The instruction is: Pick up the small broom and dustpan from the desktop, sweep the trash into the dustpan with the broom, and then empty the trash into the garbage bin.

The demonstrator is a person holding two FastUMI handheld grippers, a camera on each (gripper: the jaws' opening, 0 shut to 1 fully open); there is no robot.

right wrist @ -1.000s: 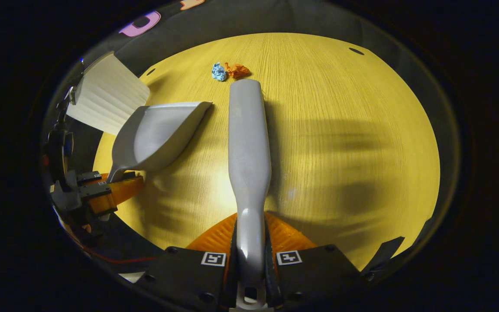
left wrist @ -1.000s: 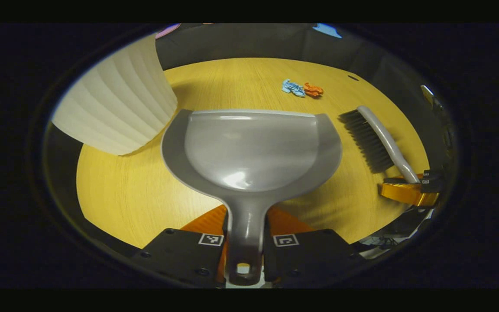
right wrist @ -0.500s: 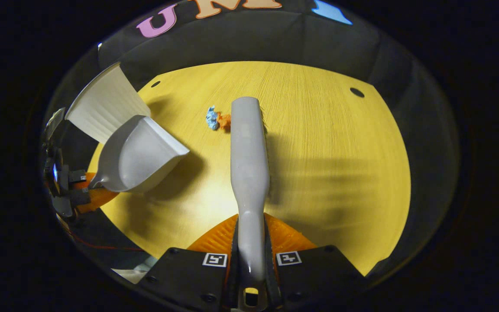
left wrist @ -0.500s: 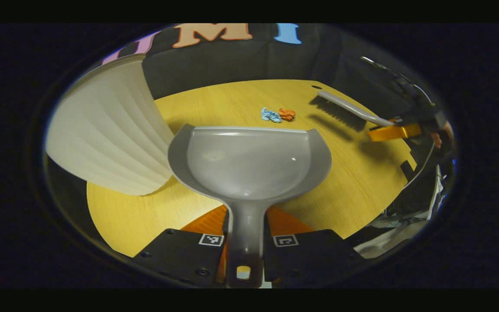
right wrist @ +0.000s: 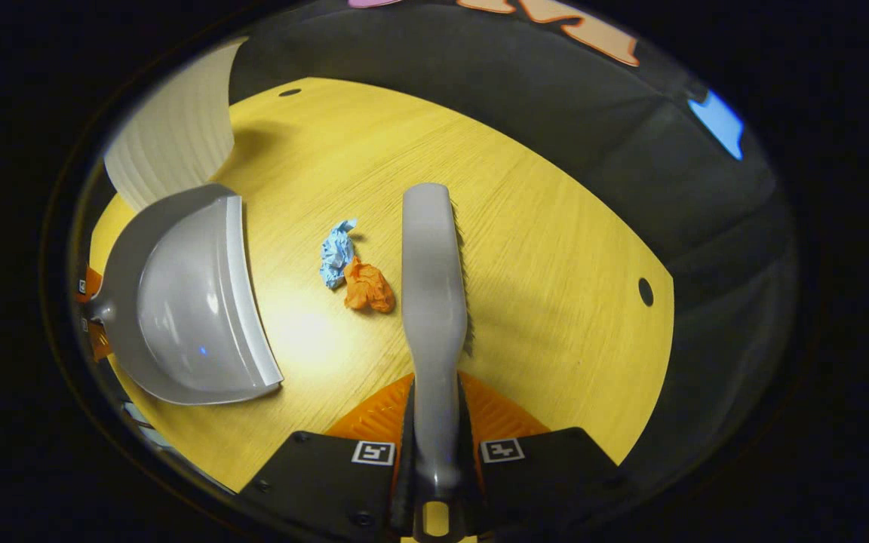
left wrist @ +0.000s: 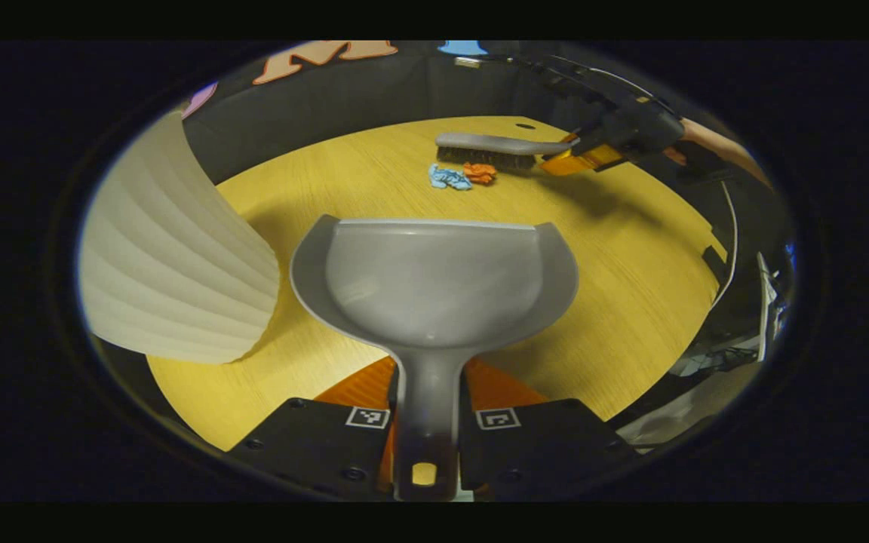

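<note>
Now, dustpan [left wrist: 434, 279] handle pinched by left gripper [left wrist: 425, 445], mouth pointed far toward trash [left wrist: 463, 176], broom [right wrist: 433, 286] clamped in right gripper [right wrist: 434, 467], long axis crosswise beyond trash, swung closer since earlier, garbage bin [left wrist: 170, 264] at left.

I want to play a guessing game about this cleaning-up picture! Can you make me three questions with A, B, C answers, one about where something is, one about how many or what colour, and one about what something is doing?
1. Where is the broom?
A. Beside the paper scraps
B. Inside the bin
C. Under the dustpan

2. How many crumpled scraps lie on the table?
A. One
B. Two
C. Five

3. What is in the dustpan?
A. Both scraps
B. Water
C. Nothing yet

Answers:
1 A: its bristles sit just next to the orange scrap.
2 B: one blue scrap and one orange.
3 C: its grey bowl is bare while the left hand-held gripper holds its handle, near the white bin.
</note>
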